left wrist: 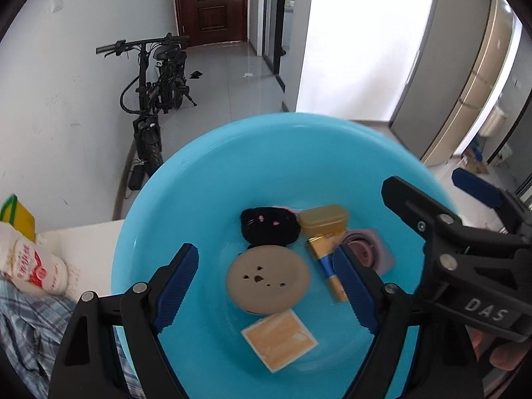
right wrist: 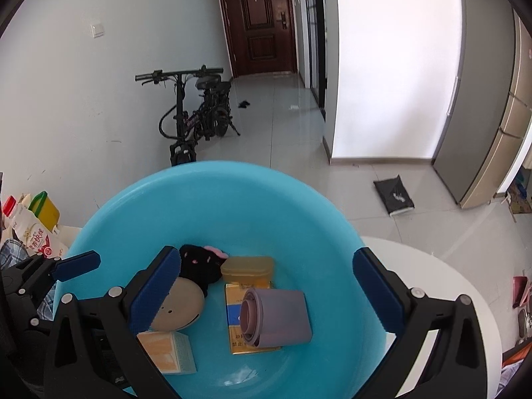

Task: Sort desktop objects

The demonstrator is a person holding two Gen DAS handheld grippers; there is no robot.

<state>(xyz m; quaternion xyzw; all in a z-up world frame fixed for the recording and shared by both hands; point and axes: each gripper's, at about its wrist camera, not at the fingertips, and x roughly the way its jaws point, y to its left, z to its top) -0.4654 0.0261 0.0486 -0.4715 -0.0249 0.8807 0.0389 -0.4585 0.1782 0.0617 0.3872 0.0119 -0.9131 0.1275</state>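
A light-blue basin (left wrist: 232, 183) (right wrist: 232, 199) holds a black plush cat (left wrist: 269, 229) (right wrist: 199, 262), a yellow lidded box (left wrist: 324, 219) (right wrist: 247, 267), a gold cigarette pack (left wrist: 327, 266) (right wrist: 252, 345), a purple collapsible cup (left wrist: 365, 249) (right wrist: 276, 316) on its side, a beige disc (left wrist: 267, 282) (right wrist: 179, 306) and an orange-and-white carton (left wrist: 279, 339) (right wrist: 166, 352). My left gripper (left wrist: 266, 286) hangs open above the disc. My right gripper (right wrist: 266, 282) (left wrist: 424, 183) stands wide open over the cup, its pads clear of it.
The basin rests on a white table (left wrist: 83, 242) (right wrist: 449, 282). Milk cartons and bags (left wrist: 33, 266) (right wrist: 33, 236) and a plaid cloth (left wrist: 26, 316) lie at the left. Beyond the table stand a black bicycle (left wrist: 156, 99) and a fridge (right wrist: 482, 116).
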